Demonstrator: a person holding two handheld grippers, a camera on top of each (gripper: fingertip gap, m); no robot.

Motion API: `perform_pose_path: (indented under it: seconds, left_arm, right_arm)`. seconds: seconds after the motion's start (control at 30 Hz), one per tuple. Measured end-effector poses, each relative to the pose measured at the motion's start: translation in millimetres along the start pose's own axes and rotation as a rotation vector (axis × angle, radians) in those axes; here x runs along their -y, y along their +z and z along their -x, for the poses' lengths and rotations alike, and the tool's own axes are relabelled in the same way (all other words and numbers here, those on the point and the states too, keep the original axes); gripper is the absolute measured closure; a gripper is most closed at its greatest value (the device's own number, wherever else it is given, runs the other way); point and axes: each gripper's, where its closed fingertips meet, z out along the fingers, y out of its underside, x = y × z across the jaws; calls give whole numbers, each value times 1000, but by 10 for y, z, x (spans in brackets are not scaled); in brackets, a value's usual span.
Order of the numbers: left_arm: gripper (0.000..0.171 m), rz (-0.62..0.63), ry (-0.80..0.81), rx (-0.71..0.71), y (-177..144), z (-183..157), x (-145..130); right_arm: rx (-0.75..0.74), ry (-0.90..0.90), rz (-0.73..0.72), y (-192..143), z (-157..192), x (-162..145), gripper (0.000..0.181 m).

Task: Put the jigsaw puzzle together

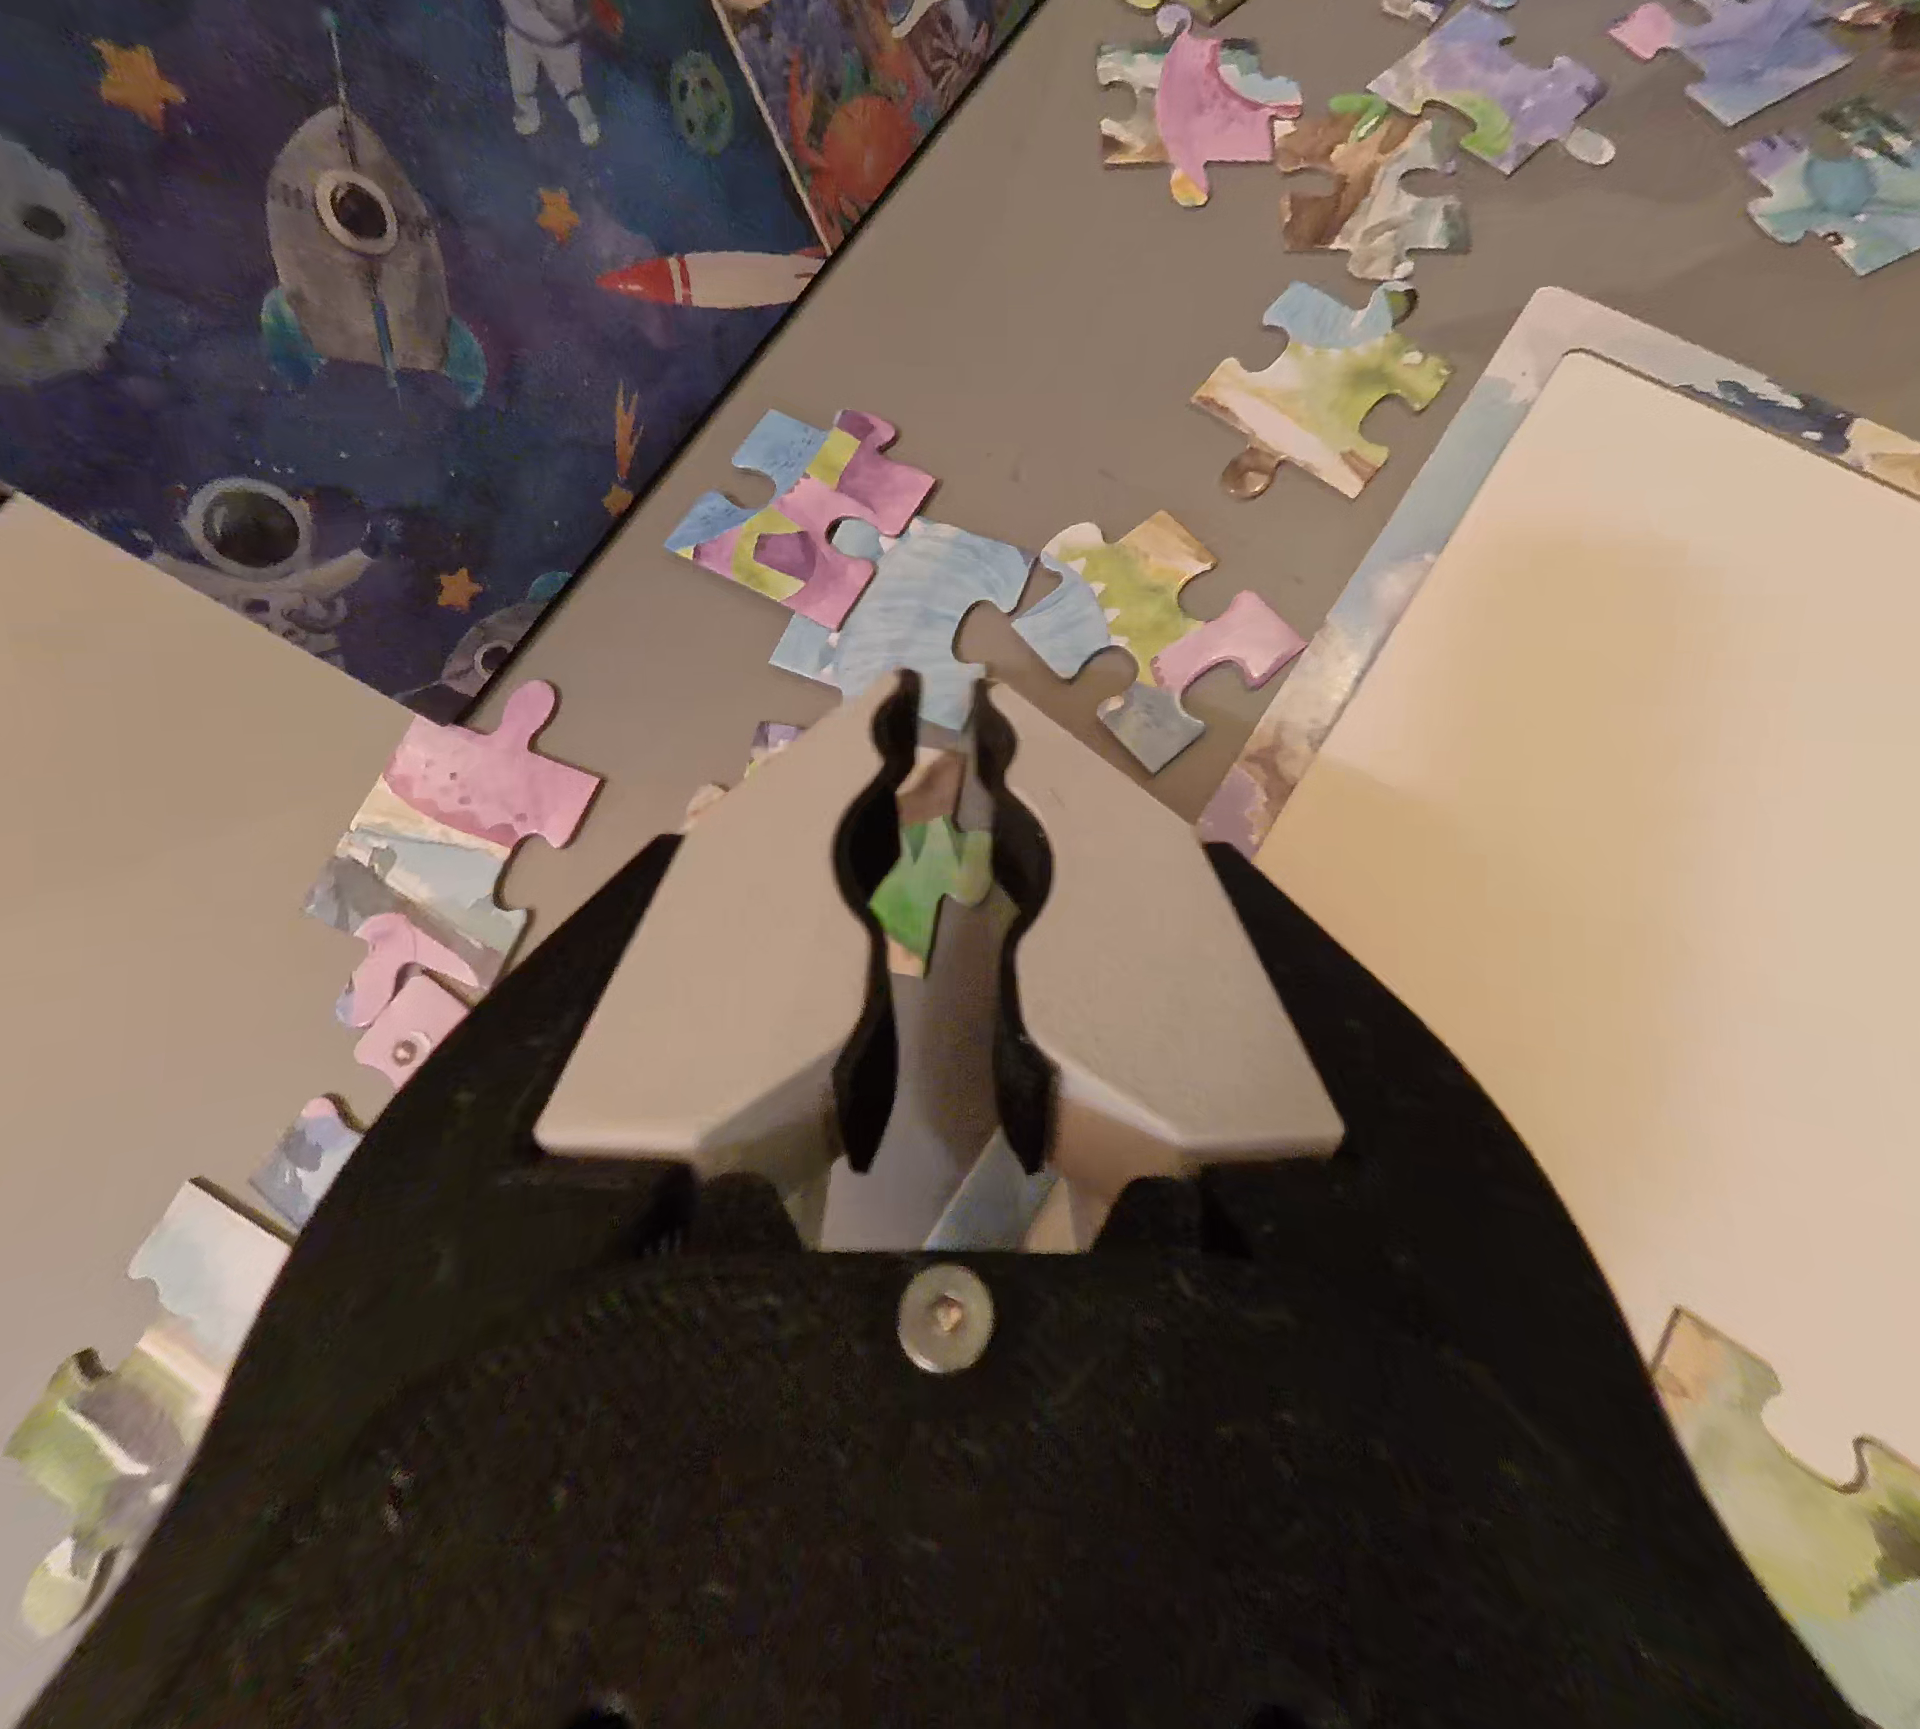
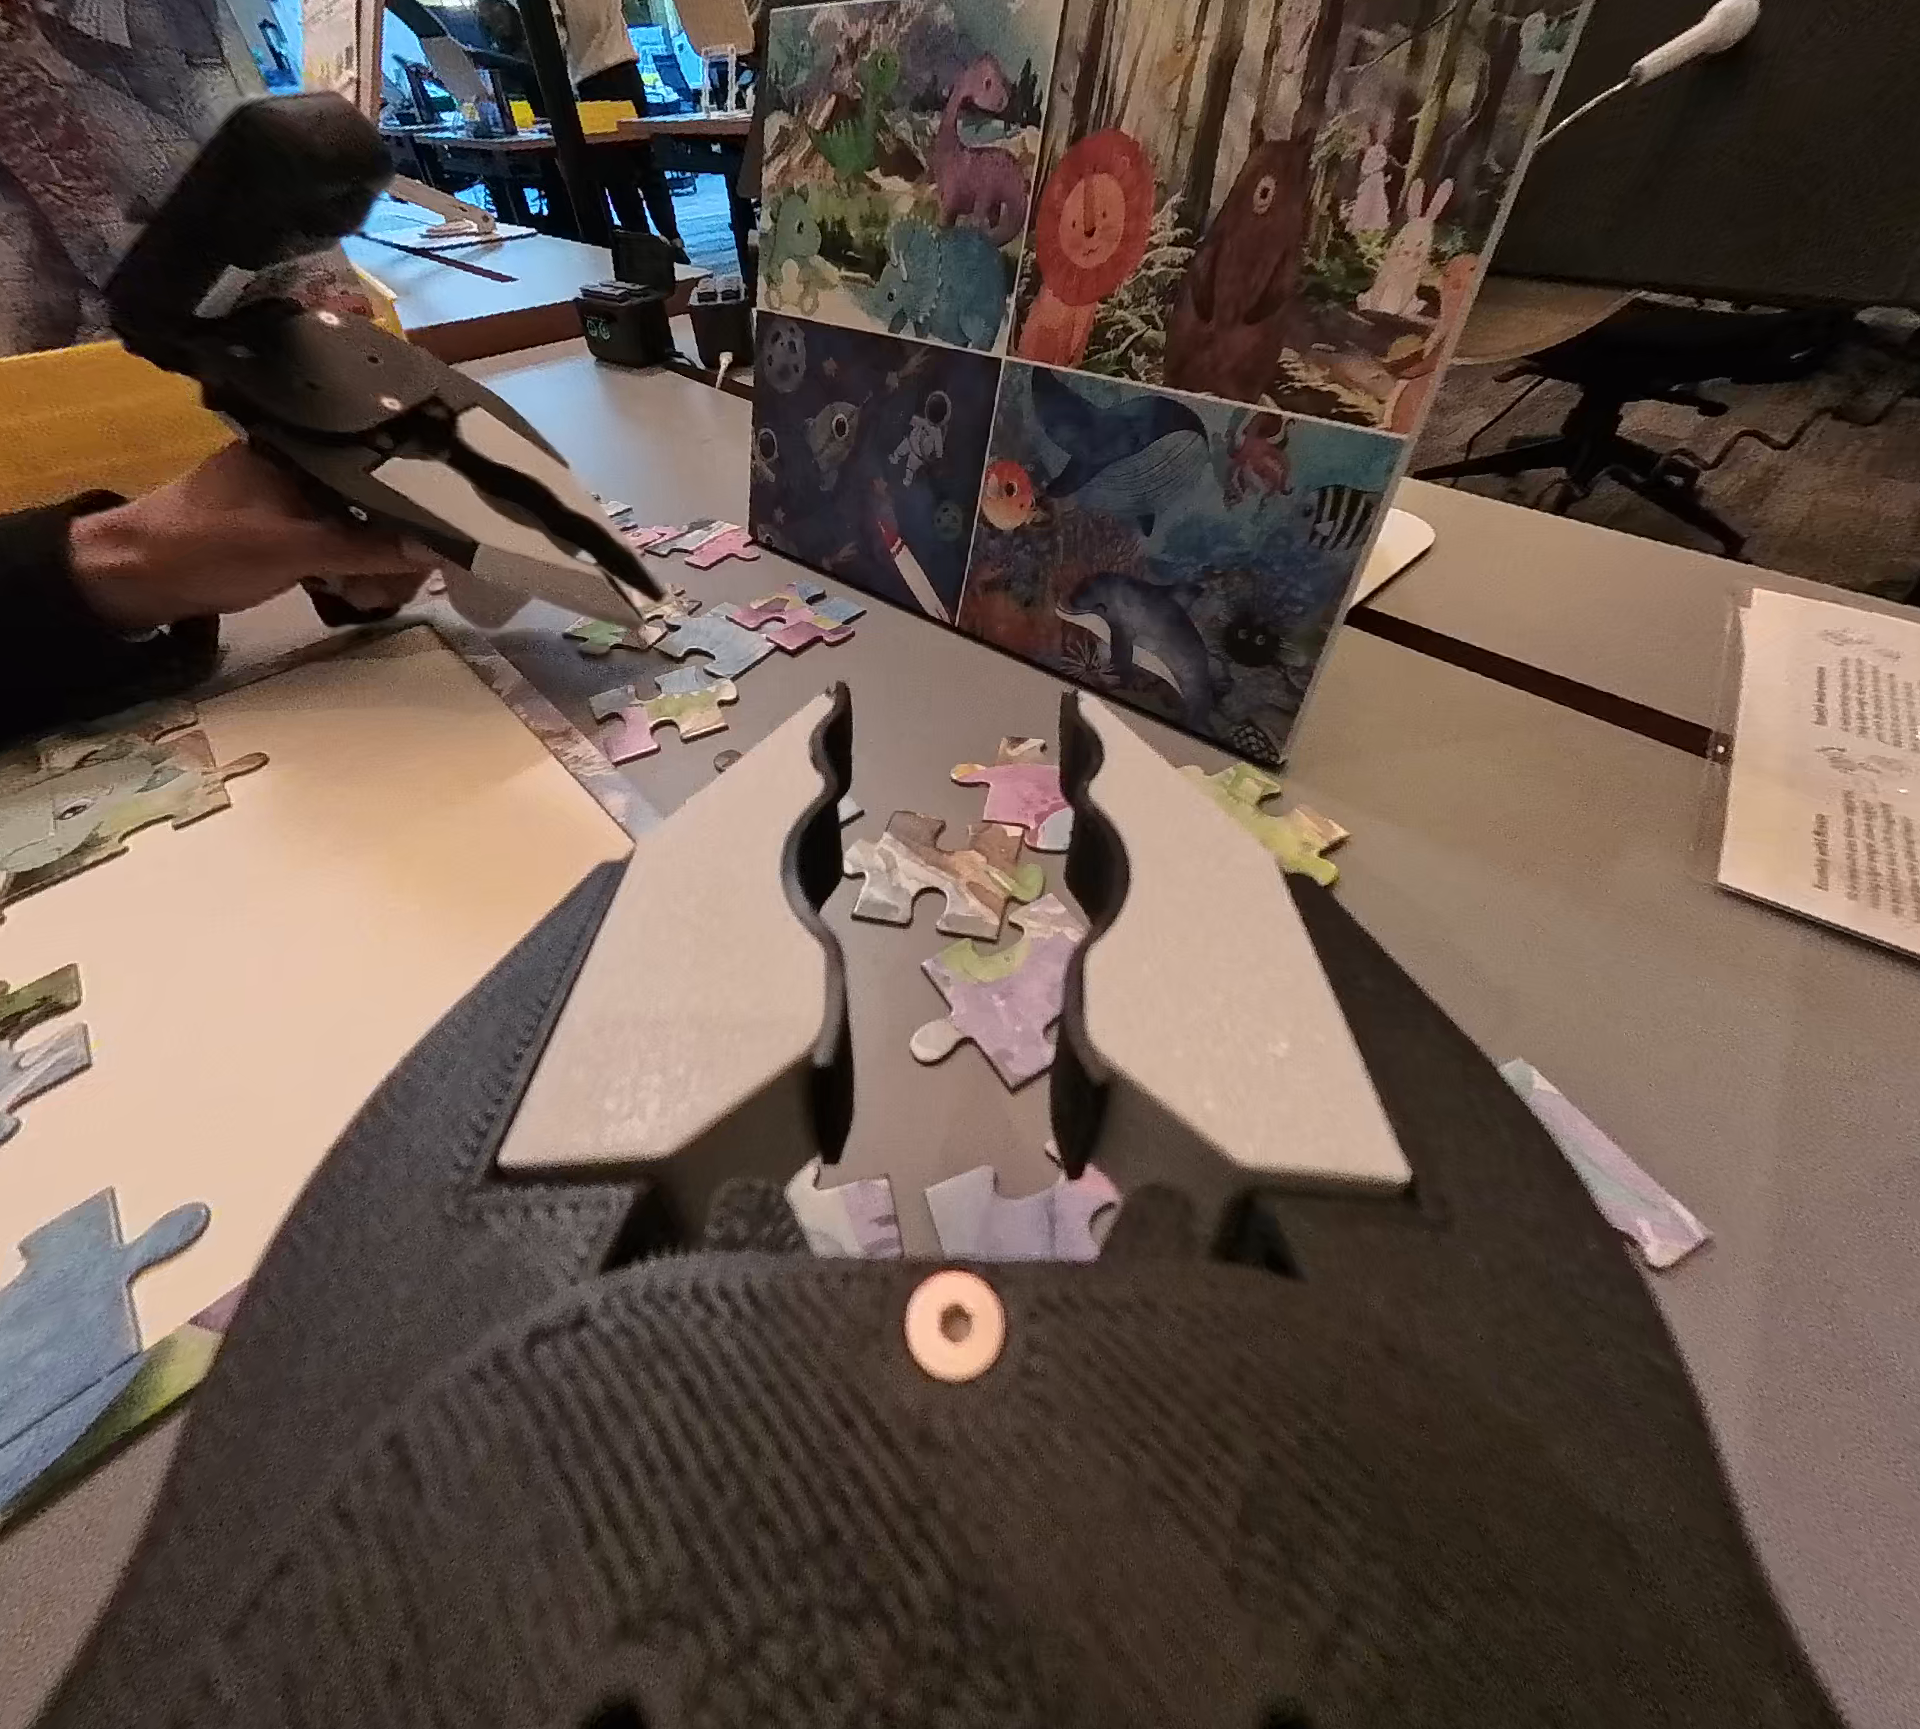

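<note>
L gripper (image 1: 948,692) tilted down, jaws nearly closed over loose pieces (image 1: 935,599).

A printed sheet (image 2: 1829,765) at the right edge bears lines of small text, too blurred to read.

The left gripper (image 1: 945,692) has a coarse black plastic body, ridged like printed layers, and smooth matt grey fingers (image 1: 758,931) lined with black foam-like pads. A shiny metal screw (image 1: 943,1316) sits in its middle. The right gripper (image 2: 951,723) looks the same: rough ribbed black plastic, flat grey fingers (image 2: 707,941). The puzzle pieces (image 2: 961,869) are thin cardboard with a slight sheen on the printed face. The puzzle tray (image 1: 1621,744) is smooth cream board, matt. The table (image 1: 1018,349) is a smooth, dull grey. The picture box (image 2: 1081,329) is glossy printed card. The paper sheet (image 2: 1829,765) lies under clear shiny plastic.
</note>
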Motion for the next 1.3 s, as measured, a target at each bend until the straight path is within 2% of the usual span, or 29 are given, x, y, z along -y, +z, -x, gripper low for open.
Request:
perform_pose_path:
  seconds: [0.1,0.17,0.8,0.93,1.3]
  left_arm:
    - [131,44,-82,-37,77,6,-79]
    - [126,46,-113,-48,86,11,-78]
    - [127,97,-104,16,165,95,-118]
    - [142,95,-113,0,165,85,-114]
    - [146,48,-91,-15,98,30,-52]
  right_arm:
    - [4,1,0,3,10,3,142]
    - [7,0,-3,3,21,13,143]
    - [-1,-24,-23,-8,62,78,145]
    - [-7,-43,-11,1,66,62,146]
    - [-8,-43,-19,-14,62,86,146]
